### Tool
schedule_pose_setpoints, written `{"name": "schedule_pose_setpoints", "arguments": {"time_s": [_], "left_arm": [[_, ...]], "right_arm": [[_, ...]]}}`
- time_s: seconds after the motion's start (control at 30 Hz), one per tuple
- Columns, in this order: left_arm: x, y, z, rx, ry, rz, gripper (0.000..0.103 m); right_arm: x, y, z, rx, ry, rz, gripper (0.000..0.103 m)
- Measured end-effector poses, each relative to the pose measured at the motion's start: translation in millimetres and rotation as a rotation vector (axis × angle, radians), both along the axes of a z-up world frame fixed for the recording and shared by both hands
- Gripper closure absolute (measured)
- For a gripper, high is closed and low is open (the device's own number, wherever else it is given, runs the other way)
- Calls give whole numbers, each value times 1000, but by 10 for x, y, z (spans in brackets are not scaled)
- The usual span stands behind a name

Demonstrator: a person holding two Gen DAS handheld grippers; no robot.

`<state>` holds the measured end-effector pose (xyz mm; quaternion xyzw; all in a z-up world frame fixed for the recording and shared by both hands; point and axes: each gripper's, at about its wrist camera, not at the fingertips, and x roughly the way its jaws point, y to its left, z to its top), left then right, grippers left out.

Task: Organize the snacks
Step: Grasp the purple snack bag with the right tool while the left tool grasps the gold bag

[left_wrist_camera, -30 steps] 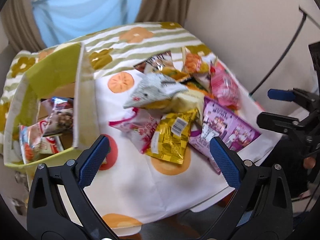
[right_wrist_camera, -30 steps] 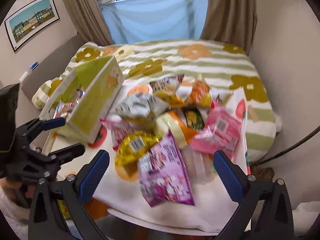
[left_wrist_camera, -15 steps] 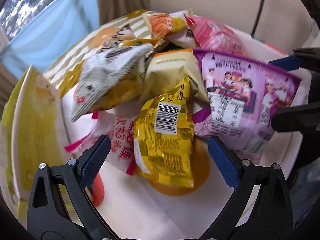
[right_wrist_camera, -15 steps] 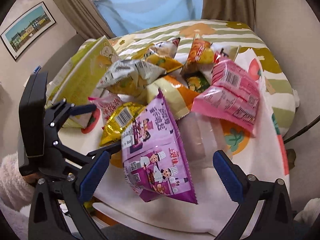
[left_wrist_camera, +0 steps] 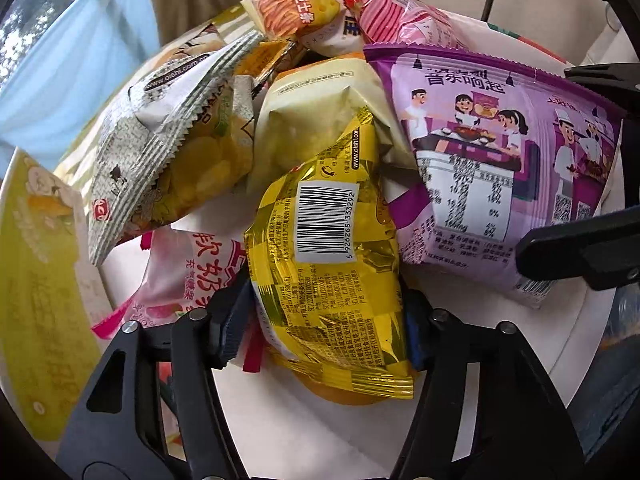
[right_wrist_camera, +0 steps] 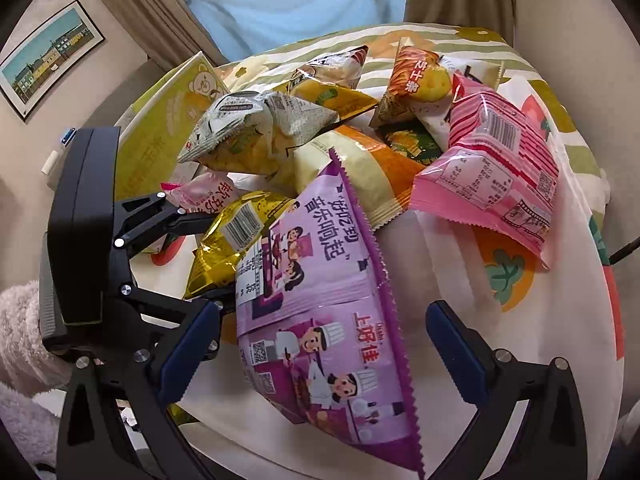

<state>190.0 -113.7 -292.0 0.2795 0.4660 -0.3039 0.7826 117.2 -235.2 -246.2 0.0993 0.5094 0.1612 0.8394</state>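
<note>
Left wrist view: a yellow-green box (left_wrist_camera: pixel 36 280) stands at the table's left edge. The left gripper (left_wrist_camera: pixel 324 316) is closing, its blue fingers (left_wrist_camera: pixel 232 320) against the sides of the gold snack bag (left_wrist_camera: pixel 328 264). Right wrist view: the right gripper (right_wrist_camera: pixel 320 344) stands open around the purple snack bag (right_wrist_camera: pixel 324 320) near the table's (right_wrist_camera: pixel 460 264) front edge.

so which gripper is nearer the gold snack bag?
Left. The left gripper has its jaws closing around the gold snack bag; the right gripper straddles the purple bag beside it.

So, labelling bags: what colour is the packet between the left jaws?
Gold packet, clearest in the left wrist view.
</note>
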Motion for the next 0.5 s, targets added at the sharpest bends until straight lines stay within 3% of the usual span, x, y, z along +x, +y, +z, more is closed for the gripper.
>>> {"name": "schedule_pose_setpoints", "arguments": {"time_s": [0.5], "left_arm": [[-33, 124, 90, -51, 29, 71, 49]], "right_arm": [[-32, 78, -132, -35, 13, 43, 1]]}}
